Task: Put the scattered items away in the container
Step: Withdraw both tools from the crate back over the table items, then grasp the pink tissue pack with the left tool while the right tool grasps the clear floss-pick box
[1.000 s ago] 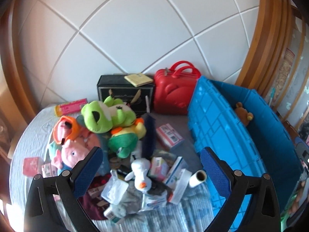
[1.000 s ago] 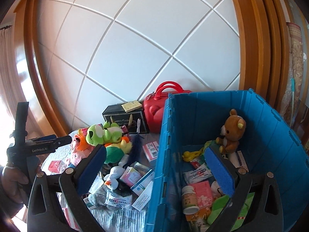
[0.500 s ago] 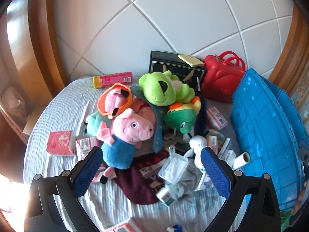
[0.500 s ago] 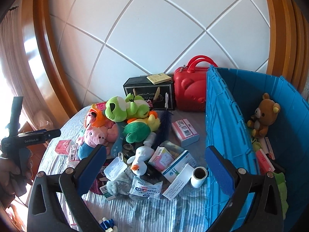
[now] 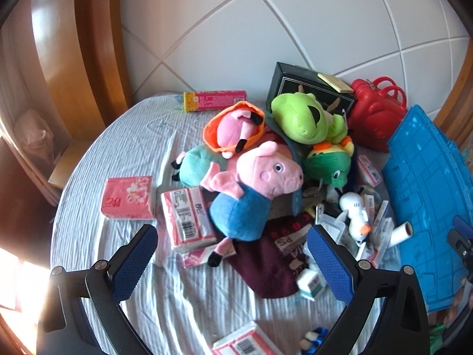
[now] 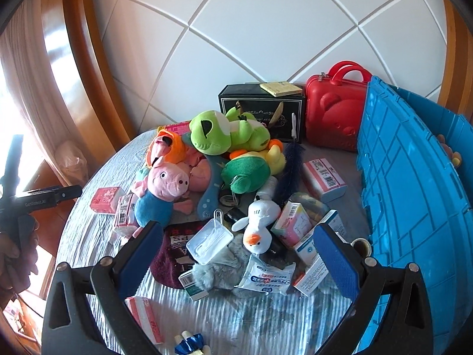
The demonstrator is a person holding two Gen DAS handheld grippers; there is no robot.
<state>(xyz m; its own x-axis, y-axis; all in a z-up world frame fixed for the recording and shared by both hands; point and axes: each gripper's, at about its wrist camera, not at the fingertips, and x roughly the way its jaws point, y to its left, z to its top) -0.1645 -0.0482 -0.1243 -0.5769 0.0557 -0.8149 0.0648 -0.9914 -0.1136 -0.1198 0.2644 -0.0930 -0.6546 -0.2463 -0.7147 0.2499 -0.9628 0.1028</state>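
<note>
A heap of toys and packets covers the round table. A pink pig plush [image 5: 260,183] [image 6: 164,189] lies in front of a lime green plush [image 5: 304,118] [image 6: 218,131] and a dark green duck plush [image 5: 328,162] [image 6: 248,171]. A white duck plush [image 6: 260,224] [image 5: 356,211] rests among medicine boxes. The blue crate [image 5: 428,195] [image 6: 414,183] stands at the right. My left gripper [image 5: 233,260] hangs open above the tissue packs [image 5: 186,216] and a maroon cloth [image 5: 266,260]. Open and holding nothing, my right gripper [image 6: 236,260] hovers over a clear plastic box [image 6: 210,241].
A black box [image 6: 263,109] and a red case [image 6: 334,112] stand at the back against the white wall. A pink tissue pack [image 5: 128,196] lies alone at the left. A person's hand holds the left gripper's handle [image 6: 17,207] at the left edge. Wooden frames flank the table [image 5: 124,266].
Both cameras have swung left, away from the crate and towards the toy heap. The crate's inside has left the right wrist view. Both grippers stayed open.
</note>
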